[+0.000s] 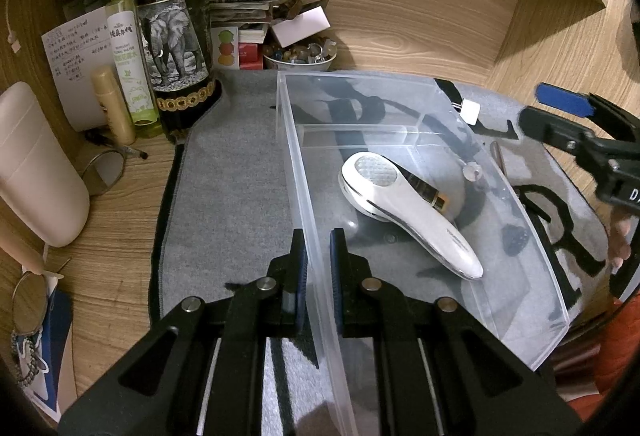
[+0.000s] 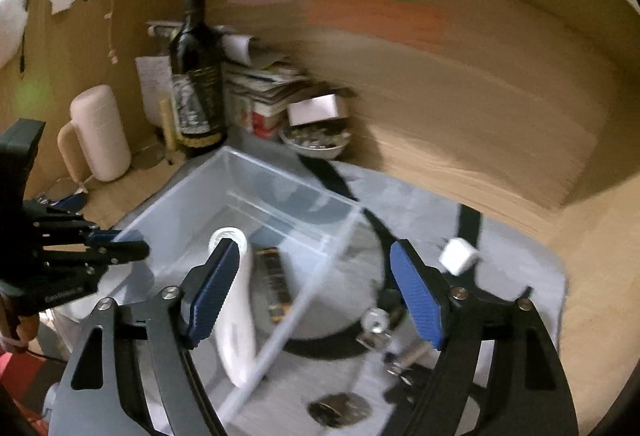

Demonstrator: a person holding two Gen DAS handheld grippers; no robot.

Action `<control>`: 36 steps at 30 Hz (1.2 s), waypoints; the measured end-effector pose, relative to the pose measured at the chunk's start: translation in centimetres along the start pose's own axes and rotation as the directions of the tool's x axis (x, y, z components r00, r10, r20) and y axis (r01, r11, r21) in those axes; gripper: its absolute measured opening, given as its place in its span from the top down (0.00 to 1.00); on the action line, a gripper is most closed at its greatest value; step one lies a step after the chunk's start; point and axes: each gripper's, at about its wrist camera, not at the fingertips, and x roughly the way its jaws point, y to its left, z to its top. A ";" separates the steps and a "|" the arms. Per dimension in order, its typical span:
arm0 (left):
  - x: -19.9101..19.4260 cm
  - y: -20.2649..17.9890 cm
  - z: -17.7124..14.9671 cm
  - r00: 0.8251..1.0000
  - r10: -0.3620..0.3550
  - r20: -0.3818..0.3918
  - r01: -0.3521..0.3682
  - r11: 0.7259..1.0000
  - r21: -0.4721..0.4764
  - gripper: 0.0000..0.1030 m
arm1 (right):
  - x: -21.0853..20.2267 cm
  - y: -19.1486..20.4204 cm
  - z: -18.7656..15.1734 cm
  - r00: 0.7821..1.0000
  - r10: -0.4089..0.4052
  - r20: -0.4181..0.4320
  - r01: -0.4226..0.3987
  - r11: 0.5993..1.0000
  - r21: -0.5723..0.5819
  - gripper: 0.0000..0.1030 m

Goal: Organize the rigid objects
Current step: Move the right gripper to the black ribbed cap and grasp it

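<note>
We are pinching the near left wall of the clear bin (image 1: 532, 220) with our left gripper (image 1: 318, 276) to steady it on the grey mat (image 1: 232, 196), while our right gripper (image 2: 316, 296) is hovering wide open above the bin's right edge, over the white handheld device (image 1: 404, 212) lying inside.

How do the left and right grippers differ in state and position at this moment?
The left gripper is closed on the left wall of the clear bin, one finger on each side; the right gripper holds nothing. The left's fingers stand almost together, the right's spread wide. The left sits at the bin's edge, while the right hangs above the bin's right wall and the grey mat. Both have black frames and blue pads.
</note>
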 end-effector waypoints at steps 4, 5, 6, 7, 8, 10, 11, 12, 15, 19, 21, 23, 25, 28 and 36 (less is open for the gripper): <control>-0.1 0.1 0.0 1.000 0.002 0.001 -0.002 1.000 0.002 0.90 | -1.1 -2.0 -1.1 0.999 -0.049 -0.004 0.049 0.998 0.037 0.23; 0.0 0.1 0.1 1.000 0.003 0.000 -0.003 1.000 0.002 0.90 | -1.3 -2.5 -1.4 0.998 -0.059 -0.010 0.060 0.997 0.046 0.23; -0.1 0.1 0.0 1.000 0.002 0.000 -0.002 1.000 0.001 0.90 | -1.5 -3.1 -2.0 0.997 -0.075 -0.020 0.076 0.995 0.059 0.22; -0.2 0.2 0.0 1.000 0.002 0.001 -0.002 1.000 0.000 0.90 | -1.6 -3.5 -2.4 0.996 -0.084 -0.029 0.086 0.994 0.067 0.22; -0.2 0.2 0.0 1.000 0.003 0.001 -0.003 1.000 -0.001 0.90 | -1.7 -3.8 -2.8 0.995 -0.092 -0.039 0.095 0.993 0.073 0.22; -0.2 0.2 0.0 1.000 0.004 0.001 -0.003 1.000 -0.003 0.90 | -1.6 -4.7 -4.0 0.992 -0.105 -0.069 0.111 0.990 0.090 0.22; -0.3 0.2 -0.1 1.000 0.004 0.001 -0.004 1.000 -0.003 0.90 | -1.6 -5.0 -4.5 0.991 -0.108 -0.081 0.116 0.988 0.097 0.22; -0.3 0.1 -0.1 1.000 0.006 0.002 -0.006 1.000 -0.002 0.90 | -1.5 -5.3 -5.2 0.989 -0.113 -0.099 0.123 0.987 0.106 0.22; -0.3 0.1 -0.1 1.000 0.012 0.002 -0.012 1.000 -0.001 0.90 | -1.0 -6.0 -6.6 0.984 -0.110 -0.137 0.128 0.983 0.132 0.22; -0.3 0.0 -0.1 1.000 0.018 0.001 -0.018 1.000 -0.001 0.90 | -0.7 -6.5 -8.3 0.983 -0.059 -0.177 0.094 0.976 0.195 0.22; -0.3 0.0 -0.1 1.000 0.020 0.002 -0.020 1.000 -0.002 0.90 | -0.6 -6.0 -8.9 0.983 -0.040 -0.179 0.077 0.976 0.205 0.22; -0.4 0.0 -0.2 1.000 0.021 0.002 -0.021 1.000 -0.003 0.90 | -0.5 -5.5 -9.3 0.984 -0.022 -0.177 0.060 0.976 0.211 0.22; -0.4 0.0 -0.1 1.000 0.021 0.002 -0.021 1.000 -0.003 0.90 | -0.1 -4.8 -9.7 0.984 0.003 -0.180 0.037 0.976 0.214 0.22; -0.4 0.0 -0.1 1.000 0.022 0.002 -0.022 1.000 -0.001 0.90 | 0.5 -3.7 -10.2 0.982 0.019 -0.190 0.019 0.981 0.195 0.23; -0.4 0.0 -0.1 1.000 0.022 0.002 -0.022 1.000 -0.001 0.90 | 2.6 -2.4 -10.8 0.968 0.074 -0.241 -0.030 0.984 0.178 0.50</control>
